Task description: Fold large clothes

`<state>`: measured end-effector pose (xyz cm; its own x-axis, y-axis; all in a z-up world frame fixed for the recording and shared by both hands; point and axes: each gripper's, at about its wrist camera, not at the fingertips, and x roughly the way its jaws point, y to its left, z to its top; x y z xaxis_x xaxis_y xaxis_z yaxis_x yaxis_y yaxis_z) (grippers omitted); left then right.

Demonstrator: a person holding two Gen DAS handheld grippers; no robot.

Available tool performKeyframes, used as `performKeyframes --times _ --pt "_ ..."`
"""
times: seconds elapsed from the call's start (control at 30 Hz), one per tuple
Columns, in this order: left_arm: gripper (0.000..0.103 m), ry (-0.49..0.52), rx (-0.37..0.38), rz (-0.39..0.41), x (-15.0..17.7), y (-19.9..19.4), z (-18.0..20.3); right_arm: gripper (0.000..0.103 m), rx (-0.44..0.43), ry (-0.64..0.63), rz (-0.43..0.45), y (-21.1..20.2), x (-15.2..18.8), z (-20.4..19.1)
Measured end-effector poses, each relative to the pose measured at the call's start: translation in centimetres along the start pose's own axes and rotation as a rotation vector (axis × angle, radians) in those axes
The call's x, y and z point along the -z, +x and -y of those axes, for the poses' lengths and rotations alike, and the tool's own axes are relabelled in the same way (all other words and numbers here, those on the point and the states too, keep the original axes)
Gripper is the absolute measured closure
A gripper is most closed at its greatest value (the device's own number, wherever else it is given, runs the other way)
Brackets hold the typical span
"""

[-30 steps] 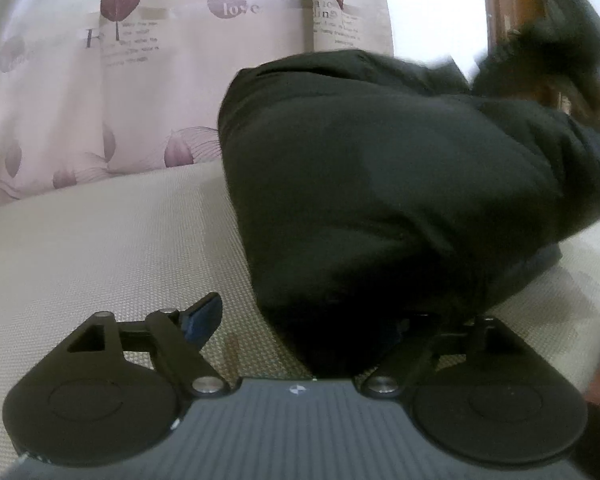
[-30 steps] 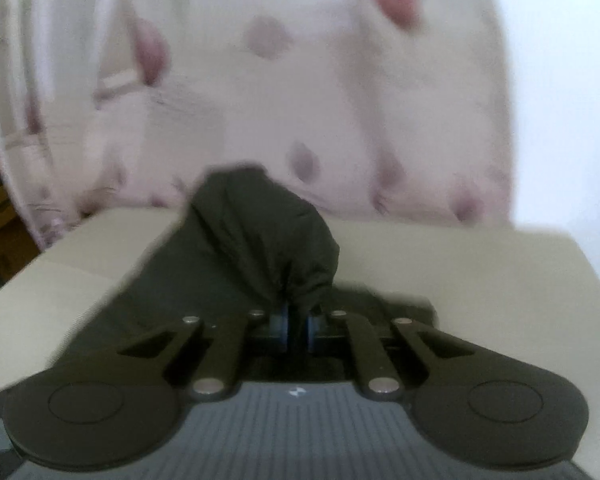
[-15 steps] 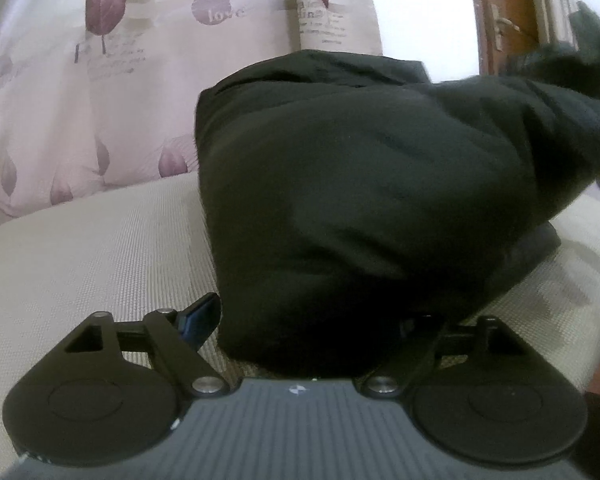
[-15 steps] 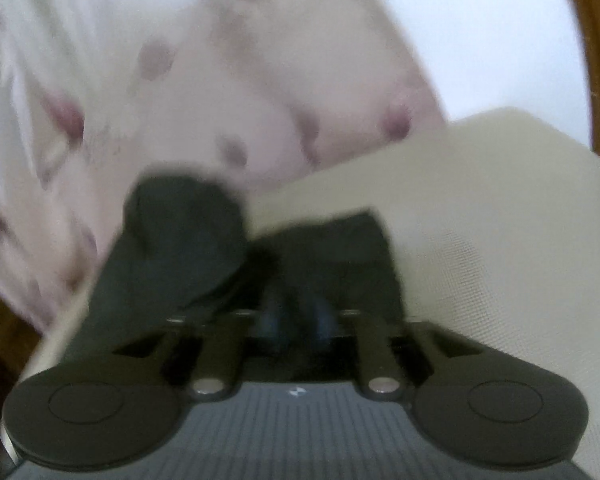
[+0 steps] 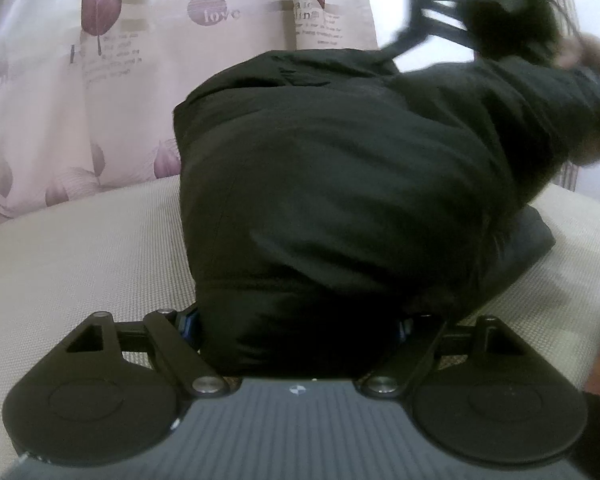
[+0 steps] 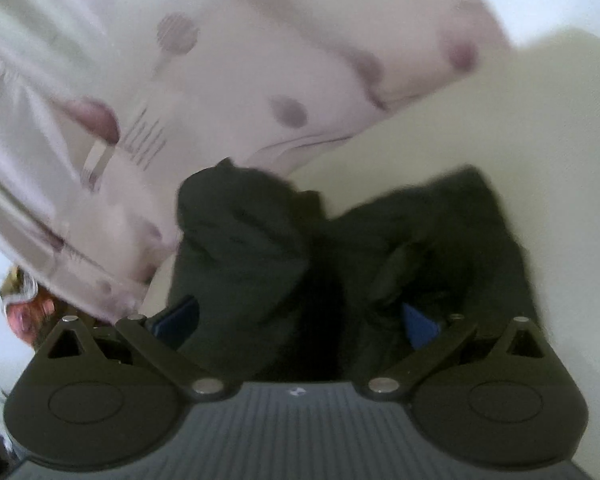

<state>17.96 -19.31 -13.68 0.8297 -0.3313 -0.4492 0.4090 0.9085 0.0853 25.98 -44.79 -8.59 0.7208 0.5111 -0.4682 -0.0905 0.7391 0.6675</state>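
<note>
My left gripper [image 5: 296, 326] has its jaws set wide around a thick fold of the black garment [image 5: 340, 200], the blue pads against the cloth on both sides, so I read it as gripped. The garment sits bunched in a rounded, soft matte mound on the beige woven surface [image 5: 80, 248], which lies bare to its left and far right. A pink leaf-print curtain [image 5: 120, 80] hangs close behind. My right gripper [image 6: 296, 320] is blurred; its jaws are opening, with dark crumpled cloth [image 6: 252, 248] loose between the pads. In the left view it hovers over the mound's far edge.
</note>
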Motion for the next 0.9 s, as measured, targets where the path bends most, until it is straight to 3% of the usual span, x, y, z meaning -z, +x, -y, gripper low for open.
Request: performKeyframes --times 0.1,0.13,0.17,0.23,0.33,0.43,0.6,0.73,0.9 --pt "0.023 -0.005 -0.001 0.004 0.1 0.0 0.0 0.004 0.09 -0.127 -0.031 2.4 -1.1 -2.2" --pt "0.023 -0.006 -0.003 0.006 0.2 0.0 0.1 0.032 0.097 -0.184 -0.036 3.1 -1.1 -2.8" --pt "0.023 -0.011 -0.004 0.008 0.3 0.0 0.1 0.049 0.097 -0.246 -0.045 3.7 -1.0 -3.2" --pt "0.024 -0.013 -0.003 0.013 0.3 -0.1 0.0 0.068 0.119 -0.363 -0.034 4.3 -0.6 -4.1" --pt "0.023 -0.006 -0.002 0.03 0.2 -0.6 0.3 0.087 0.186 -0.54 0.025 4.0 -0.7 -6.6" --pt "0.023 0.021 -0.005 0.042 0.1 -0.9 0.7 0.093 0.195 -0.608 0.109 2.6 -1.5 -7.3" --pt "0.021 0.0 0.021 0.065 0.3 -2.2 0.5 0.095 0.243 -0.454 0.086 3.9 -0.6 -0.4" --pt "0.02 -0.095 0.097 0.208 -0.1 -6.0 -1.1 0.097 0.262 -0.367 0.095 3.4 0.9 3.4" --pt "0.011 -0.075 0.108 0.363 -3.3 -7.5 -1.9 0.097 0.154 -0.243 0.137 1.6 1.7 6.4"
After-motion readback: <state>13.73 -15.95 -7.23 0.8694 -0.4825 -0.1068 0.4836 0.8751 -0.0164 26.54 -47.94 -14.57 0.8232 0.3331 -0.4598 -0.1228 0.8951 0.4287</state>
